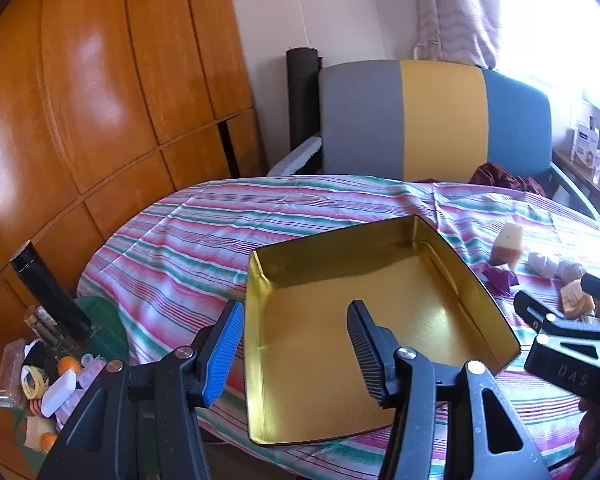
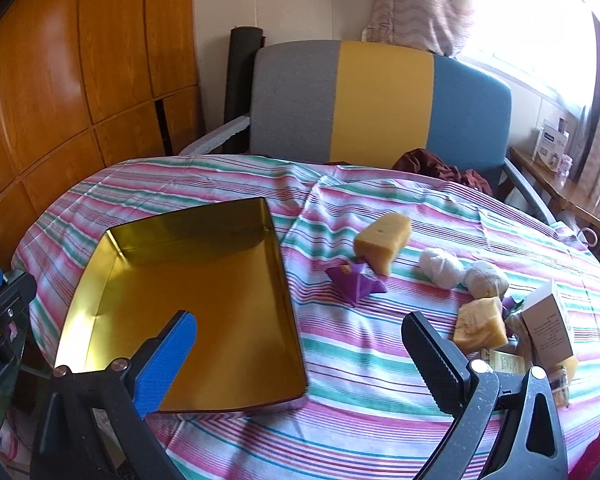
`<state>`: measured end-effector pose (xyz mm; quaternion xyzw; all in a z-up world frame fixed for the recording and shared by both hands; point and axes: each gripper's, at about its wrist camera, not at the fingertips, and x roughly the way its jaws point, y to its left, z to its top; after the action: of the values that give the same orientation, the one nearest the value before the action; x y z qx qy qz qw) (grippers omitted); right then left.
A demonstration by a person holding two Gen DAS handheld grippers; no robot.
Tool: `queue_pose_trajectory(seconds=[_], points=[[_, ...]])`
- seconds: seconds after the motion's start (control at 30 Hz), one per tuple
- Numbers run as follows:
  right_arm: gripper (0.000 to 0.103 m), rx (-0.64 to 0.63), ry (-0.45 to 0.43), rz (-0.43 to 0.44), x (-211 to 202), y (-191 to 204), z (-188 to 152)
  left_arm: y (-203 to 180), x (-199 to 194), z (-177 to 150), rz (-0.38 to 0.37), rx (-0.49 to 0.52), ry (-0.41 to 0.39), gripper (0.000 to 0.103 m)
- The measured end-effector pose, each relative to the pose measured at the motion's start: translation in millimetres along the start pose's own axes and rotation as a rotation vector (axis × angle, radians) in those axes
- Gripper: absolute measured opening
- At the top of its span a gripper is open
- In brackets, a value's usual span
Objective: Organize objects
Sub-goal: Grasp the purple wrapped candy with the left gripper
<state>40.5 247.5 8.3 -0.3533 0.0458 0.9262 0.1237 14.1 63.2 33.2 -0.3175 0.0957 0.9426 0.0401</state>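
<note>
Tin (image 1: 340, 320) is lying open and empty on the striped tablecloth (image 1: 172, 264) in the left wrist view, gold inside showing bare, so nothing is looking sorted yet. Left gripper (image 1: 296, 344) is hovering over the tin's near left wall w/ jaws apart, blue pad outside the wall and black pad above the floor, gripping nothing. Right gripper (image 1: 556, 304) is poking in at the tin's right, beside a yellowish block (image 1: 578, 300); another yellowish wedge (image 1: 510, 246), pale balls and a purple scrap are sitting further beyond the tin's right wall. Striped chair (image 1: 436, 120) is standing behind the tin.

Tin (image 2: 188, 312), in the right wrist view, is running its long axis from the near edge of the table away toward the chair (image 2: 380, 100), slightly angled, mouth facing up. Right gripper (image 2: 300, 356) is hanging w/ jaws spread wide, nothing between the pads, roughly over the tin's near right corner. Right of the tin, all still loose on the cloth: cheese-like wedge (image 2: 382, 240), purple folded paper (image 2: 356, 282), white ball (image 2: 440, 268), beige ball (image 2: 486, 278), second yellow block (image 2: 480, 322), small white box (image 2: 548, 328). Judging by this, approx. everything is left to do; no item is in the tin.
</note>
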Motion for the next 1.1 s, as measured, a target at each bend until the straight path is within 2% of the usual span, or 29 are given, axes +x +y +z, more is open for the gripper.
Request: queue_pose_trajectory(seconds=[0.23,0.33,0.43,0.47,0.5,0.63,0.77,0.87,0.97,1.1], points=[[0.103,0.022,-0.015,-0.049,1.1,-35.5,8.8,-21.7,8.9,1.6,-0.080,0.042,0.049,0.055],[0.103,0.032,-0.021,-0.076,0.0,-57.4,12.2,-35.2,12.5,1.1,-0.152,0.067,0.077,0.055],[0.103,0.049,-0.016,-0.105,0.0,-87.0,16.0,-43.6,16.2,1.1,-0.351,0.034,0.118,0.055],[0.103,0.060,-0.017,-0.115,-0.7,-97.3,17.6,-46.2,17.4,1.0,-0.445,0.009,0.132,0.057],[0.103,0.078,-0.021,-0.128,-2.4,-111.7,20.0,-50.0,18.7,1.6,-0.497,-0.004,0.144,0.058],[0.103,0.142,-0.029,-0.162,-5.0,-161.3,27.6,-79.5,16.8,3.4,-0.526,0.063,0.146,0.060],[0.103,0.194,-0.046,-0.199,-3.6,-209.6,28.3,-106.4,23.7,11.3,-0.616,0.110,0.185,0.060],[0.103,0.242,-0.054,-0.213,3.1,-241.5,21.7,-126.3,33.9,18.7,-0.615,0.158,0.217,0.060],[0.103,0.316,-0.065,-0.191,6.9,-268.7,10.2,-144.6,47.0,25.9,-0.612,0.197,0.268,0.060],[0.103,0.452,-0.091,-0.099,7.4,-293.0,2.9,-167.1,67.2,36.2,-0.606,0.246,0.313,0.060]])
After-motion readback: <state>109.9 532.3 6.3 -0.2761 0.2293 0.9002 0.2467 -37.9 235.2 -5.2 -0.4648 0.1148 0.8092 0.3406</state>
